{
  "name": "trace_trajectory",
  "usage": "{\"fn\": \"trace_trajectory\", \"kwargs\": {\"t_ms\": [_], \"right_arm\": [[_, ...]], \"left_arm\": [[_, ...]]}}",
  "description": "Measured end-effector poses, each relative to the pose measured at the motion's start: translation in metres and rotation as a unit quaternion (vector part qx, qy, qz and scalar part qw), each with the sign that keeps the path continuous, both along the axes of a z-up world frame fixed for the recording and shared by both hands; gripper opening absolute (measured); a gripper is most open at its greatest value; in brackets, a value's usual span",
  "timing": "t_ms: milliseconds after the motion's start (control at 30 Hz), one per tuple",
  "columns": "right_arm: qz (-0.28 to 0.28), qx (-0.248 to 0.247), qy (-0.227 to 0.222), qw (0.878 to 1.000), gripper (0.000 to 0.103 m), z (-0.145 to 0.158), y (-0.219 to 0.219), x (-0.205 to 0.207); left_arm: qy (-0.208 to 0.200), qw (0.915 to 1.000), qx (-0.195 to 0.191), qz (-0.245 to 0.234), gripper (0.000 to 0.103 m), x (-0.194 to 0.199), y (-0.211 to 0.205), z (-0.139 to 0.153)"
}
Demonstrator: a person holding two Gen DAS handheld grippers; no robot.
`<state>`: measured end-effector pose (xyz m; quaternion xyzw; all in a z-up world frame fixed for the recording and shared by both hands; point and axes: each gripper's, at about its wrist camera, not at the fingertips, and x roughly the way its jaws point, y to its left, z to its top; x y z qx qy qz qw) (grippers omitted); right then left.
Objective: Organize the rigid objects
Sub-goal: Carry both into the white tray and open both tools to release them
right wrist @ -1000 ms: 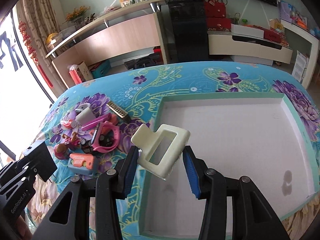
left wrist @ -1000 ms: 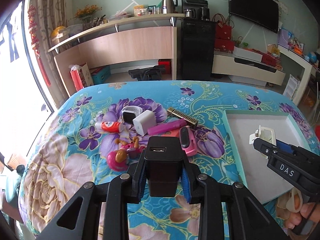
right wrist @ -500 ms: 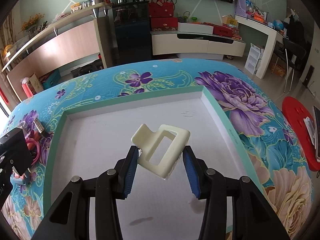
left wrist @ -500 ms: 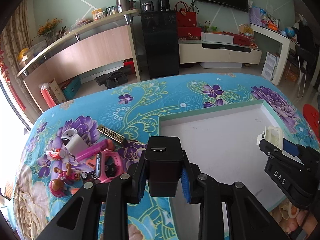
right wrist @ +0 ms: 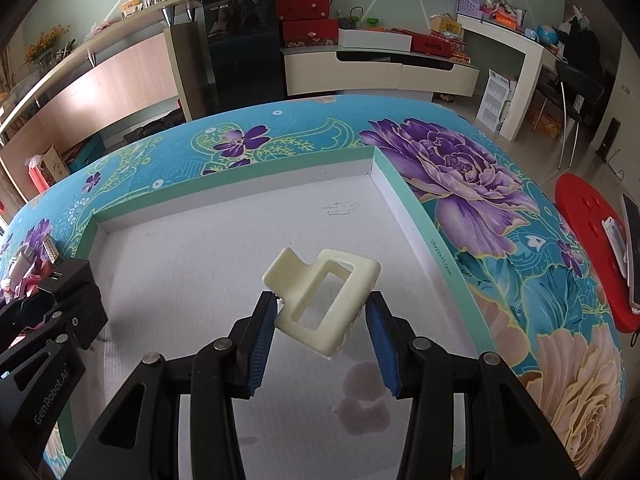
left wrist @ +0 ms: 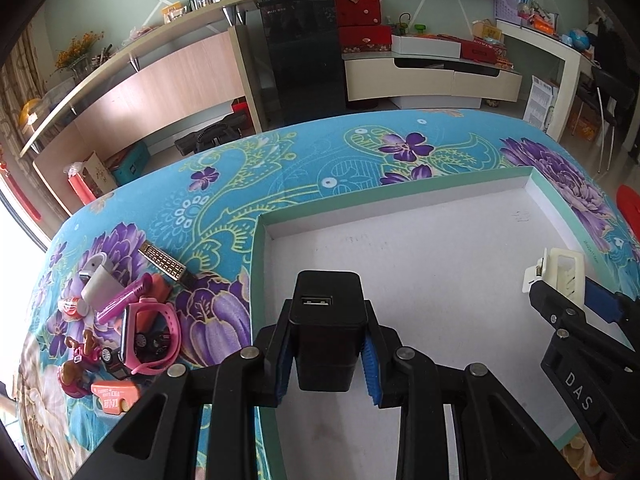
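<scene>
My left gripper (left wrist: 326,354) is shut on a black USB charger block (left wrist: 327,320), held above the left part of the white tray (left wrist: 400,216). My right gripper (right wrist: 324,332) is shut on a cream hair claw clip (right wrist: 324,300), held above the middle of the tray (right wrist: 240,204). The clip and right gripper also show in the left wrist view (left wrist: 560,276). The left gripper with the charger shows at the left edge of the right wrist view (right wrist: 68,292).
A pile of small items lies on the floral cloth left of the tray: a pink watch (left wrist: 150,332), a magenta tube (left wrist: 122,304), a white adapter (left wrist: 100,284), a gold comb (left wrist: 162,262), an orange piece (left wrist: 112,394). A stain (right wrist: 364,404) marks the tray floor.
Both grippers have swung right from the pile side to over the tray, each still holding its object. The pile now lies far left in both views.
</scene>
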<state>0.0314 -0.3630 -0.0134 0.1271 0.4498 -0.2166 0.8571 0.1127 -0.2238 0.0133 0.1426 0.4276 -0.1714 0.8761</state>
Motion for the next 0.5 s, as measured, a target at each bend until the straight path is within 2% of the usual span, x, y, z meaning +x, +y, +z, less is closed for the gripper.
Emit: {"fn": "trace_trajectory", "kwargs": {"t_ms": [333, 367, 400, 433, 500], "right_arm": [[0.012, 0.001, 0.004, 1.000, 0.048, 0.0003, 0.0052, 0.0029], [0.012, 0.000, 0.004, 1.000, 0.048, 0.0008, 0.0054, 0.0029], [0.011, -0.001, 0.004, 1.000, 0.048, 0.0013, 0.0056, 0.0029], [0.011, -0.001, 0.003, 1.000, 0.048, 0.0018, 0.0053, 0.0029], [0.010, -0.002, 0.001, 1.000, 0.048, 0.0035, 0.0052, 0.0025]], "left_arm": [[0.007, 0.9999, 0.001, 0.009, 0.034, 0.0011, 0.0001, 0.0007], [0.007, 0.9999, 0.001, 0.009, 0.040, 0.0008, 0.0007, 0.0014], [0.007, 0.9999, 0.000, 0.011, 0.052, 0.0006, 0.0017, 0.0024], [0.005, 0.9999, -0.001, 0.015, 0.058, 0.0002, 0.0036, 0.0036], [-0.001, 0.9998, -0.004, 0.022, 0.062, -0.0007, 0.0076, 0.0067]]}}
